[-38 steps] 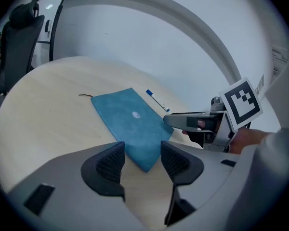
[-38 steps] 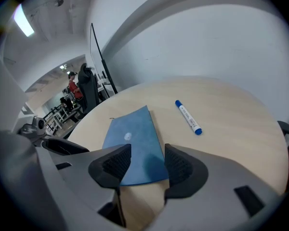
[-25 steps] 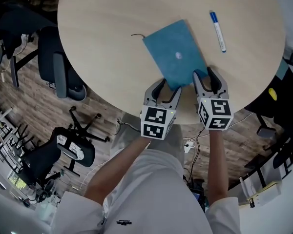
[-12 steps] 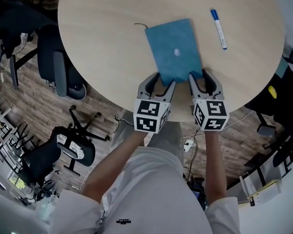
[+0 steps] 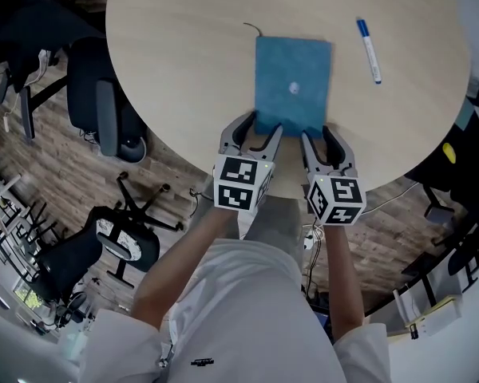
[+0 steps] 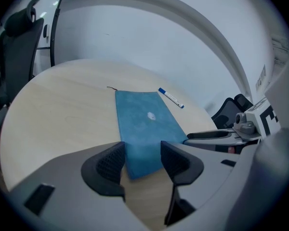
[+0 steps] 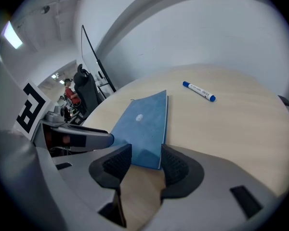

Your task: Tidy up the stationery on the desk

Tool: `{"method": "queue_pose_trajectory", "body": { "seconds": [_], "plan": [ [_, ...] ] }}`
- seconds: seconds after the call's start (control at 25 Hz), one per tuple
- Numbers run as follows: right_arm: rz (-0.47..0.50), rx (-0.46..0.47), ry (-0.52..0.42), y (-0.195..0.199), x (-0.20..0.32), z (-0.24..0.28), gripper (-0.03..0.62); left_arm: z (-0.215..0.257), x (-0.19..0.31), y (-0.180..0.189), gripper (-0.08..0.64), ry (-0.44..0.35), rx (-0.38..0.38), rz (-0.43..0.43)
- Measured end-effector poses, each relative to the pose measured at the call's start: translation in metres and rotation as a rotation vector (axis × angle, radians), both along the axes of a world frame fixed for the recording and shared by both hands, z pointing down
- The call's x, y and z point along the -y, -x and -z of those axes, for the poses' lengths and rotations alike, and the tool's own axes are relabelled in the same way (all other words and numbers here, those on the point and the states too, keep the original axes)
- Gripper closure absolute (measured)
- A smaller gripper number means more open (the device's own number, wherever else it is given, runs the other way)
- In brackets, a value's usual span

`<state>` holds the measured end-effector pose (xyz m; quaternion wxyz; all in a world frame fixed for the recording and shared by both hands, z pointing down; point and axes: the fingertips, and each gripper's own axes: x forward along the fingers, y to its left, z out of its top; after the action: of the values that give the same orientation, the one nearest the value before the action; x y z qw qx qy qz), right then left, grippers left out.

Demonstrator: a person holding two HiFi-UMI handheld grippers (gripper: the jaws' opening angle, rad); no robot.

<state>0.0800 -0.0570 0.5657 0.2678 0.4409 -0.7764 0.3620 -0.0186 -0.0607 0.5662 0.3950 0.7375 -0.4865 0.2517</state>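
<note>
A blue notebook (image 5: 293,86) lies flat on the round wooden desk (image 5: 184,70), square to me, with a thin dark cord at its far left corner. A white pen with a blue cap (image 5: 370,50) lies to its right, apart from it. My left gripper (image 5: 259,134) is open, its jaws standing either side of the notebook's near left corner (image 6: 142,153). My right gripper (image 5: 319,138) is open too, astride the near right corner (image 7: 147,150). Neither is clamped on the cover. The pen (image 7: 198,91) shows beyond the notebook (image 7: 142,121) in the right gripper view.
The desk's near edge (image 5: 287,188) runs just under both grippers. Black office chairs (image 5: 104,102) stand on the wooden floor to the left, one (image 5: 120,242) lower down. A yellow object (image 5: 446,150) sits off the desk at the right.
The notebook has turned clockwise from a slant to square with me. Both grippers stayed at its near edge and shifted with it, closer to its two corners.
</note>
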Motion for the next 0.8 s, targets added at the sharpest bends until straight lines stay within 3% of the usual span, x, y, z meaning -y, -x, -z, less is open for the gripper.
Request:
{"method": "queue_pose_trajectory", "body": {
  "seconds": [0.52,0.8],
  "plan": [
    [-0.136,0.062,0.053,0.033,-0.022,0.0,0.379,0.0,0.011,0.03,0.334,-0.02,0.011,-0.055],
    [-0.201,0.02,0.014,0.026,-0.016,0.011,0.379,0.02,0.006,0.037,0.334,-0.07,0.023,-0.066]
  ]
}}
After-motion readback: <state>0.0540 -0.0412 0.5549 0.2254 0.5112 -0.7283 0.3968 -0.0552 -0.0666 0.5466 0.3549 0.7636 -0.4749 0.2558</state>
